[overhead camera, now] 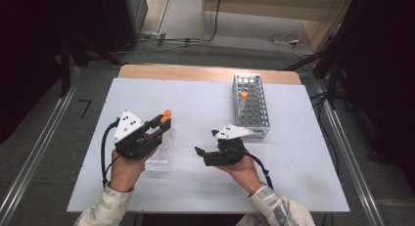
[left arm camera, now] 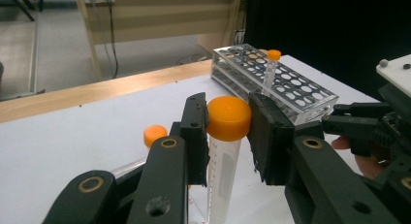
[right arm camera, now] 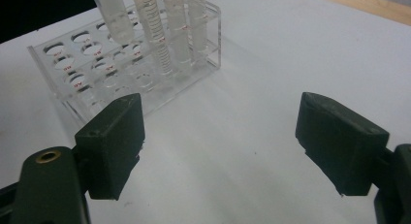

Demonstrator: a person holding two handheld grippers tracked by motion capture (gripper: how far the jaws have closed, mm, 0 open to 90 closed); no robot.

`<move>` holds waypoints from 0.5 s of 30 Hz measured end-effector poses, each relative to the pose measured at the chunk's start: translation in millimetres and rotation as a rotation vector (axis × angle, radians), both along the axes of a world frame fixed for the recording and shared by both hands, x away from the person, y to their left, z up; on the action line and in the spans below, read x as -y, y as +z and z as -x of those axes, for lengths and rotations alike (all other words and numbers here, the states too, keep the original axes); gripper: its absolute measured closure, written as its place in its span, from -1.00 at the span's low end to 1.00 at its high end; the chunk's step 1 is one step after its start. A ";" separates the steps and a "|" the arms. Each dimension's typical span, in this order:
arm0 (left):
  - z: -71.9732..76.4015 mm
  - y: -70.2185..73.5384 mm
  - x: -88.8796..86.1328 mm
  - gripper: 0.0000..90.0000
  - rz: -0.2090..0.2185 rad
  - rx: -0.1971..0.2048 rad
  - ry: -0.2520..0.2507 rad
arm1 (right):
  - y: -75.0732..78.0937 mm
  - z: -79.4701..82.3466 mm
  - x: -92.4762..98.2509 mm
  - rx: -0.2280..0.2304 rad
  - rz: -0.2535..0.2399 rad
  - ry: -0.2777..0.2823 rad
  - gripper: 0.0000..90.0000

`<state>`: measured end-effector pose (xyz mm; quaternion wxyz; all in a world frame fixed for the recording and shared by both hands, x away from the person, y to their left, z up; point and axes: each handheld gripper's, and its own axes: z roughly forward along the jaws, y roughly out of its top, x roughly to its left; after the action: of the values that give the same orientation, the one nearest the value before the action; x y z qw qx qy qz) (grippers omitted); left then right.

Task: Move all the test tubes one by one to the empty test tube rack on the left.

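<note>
White tabletop [overhead camera: 205,118] w/ a wood strip along the far edge, grey floor and some cables behind it, dark stuff on both sides of the room.

Left gripper [overhead camera: 164,119] is over the clear rack [overhead camera: 161,150] on the left part of the table. In the left gripper view its jaws are clamped on the orange cap of a tube [left arm camera: 227,132], one pad on each side of the cap, tube hanging upright below w/ printed graduation marks down its side. Can't tell if the tube bottom is clear of the rack or not. Another orange-capped tube [left arm camera: 155,135] sits just behind, lower down.

Right gripper [overhead camera: 205,143] is near the table's middle, held in the person's right hand [overhead camera: 243,168], pointing left toward the clear rack. Jaws are wide apart w/ nothing between them, just bare table showing thru the gap in the right gripper view. That view also has the clear rack [right arm camera: 121,64] up top w/ a few tubes standing in it, red markings by the holes.

Metal mesh rack [overhead camera: 251,106] is at the far right of the table, one orange-capped tube [overhead camera: 243,102] standing upright in it. Well apart from the left gripper, just beyond the right one.
</note>
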<state>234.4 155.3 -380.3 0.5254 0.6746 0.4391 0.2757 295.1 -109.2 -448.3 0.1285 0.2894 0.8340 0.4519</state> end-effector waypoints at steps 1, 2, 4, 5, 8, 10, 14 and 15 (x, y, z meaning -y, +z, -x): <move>0.3 -0.4 -1.0 0.57 -0.003 0.001 0.004 | 0.1 0.2 0.0 0.000 0.001 0.001 -0.64; 0.5 -1.1 -1.9 0.57 -0.007 0.003 0.010 | 0.0 0.3 0.1 0.000 0.002 0.000 -0.64; 1.3 -2.5 -4.3 0.57 -0.014 0.004 0.026 | -0.5 0.5 0.3 0.001 0.005 0.000 -0.64; 1.7 -3.5 -5.2 0.57 -0.010 0.003 0.031 | -0.5 0.6 0.5 0.001 0.006 -0.001 -0.64; 2.3 -6.1 -7.5 0.57 -0.007 0.005 0.045 | -0.6 -0.2 1.4 0.004 0.005 -0.002 -0.64; 1.7 -8.7 -7.3 0.57 -0.010 0.004 0.050 | -0.7 -0.4 1.5 0.001 0.006 -0.004 -0.64; 0.0 -13.9 -5.8 0.57 -0.018 -0.009 0.052 | -0.9 0.0 0.8 0.003 0.006 -0.002 -0.63; -0.3 -15.5 -5.9 0.57 -0.022 -0.012 0.054 | -0.8 0.2 0.8 0.003 0.006 -0.002 -0.63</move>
<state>234.7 161.2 -395.8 0.5078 0.6699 0.4571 0.2905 294.9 -110.0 -449.1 0.1311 0.2892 0.8348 0.4497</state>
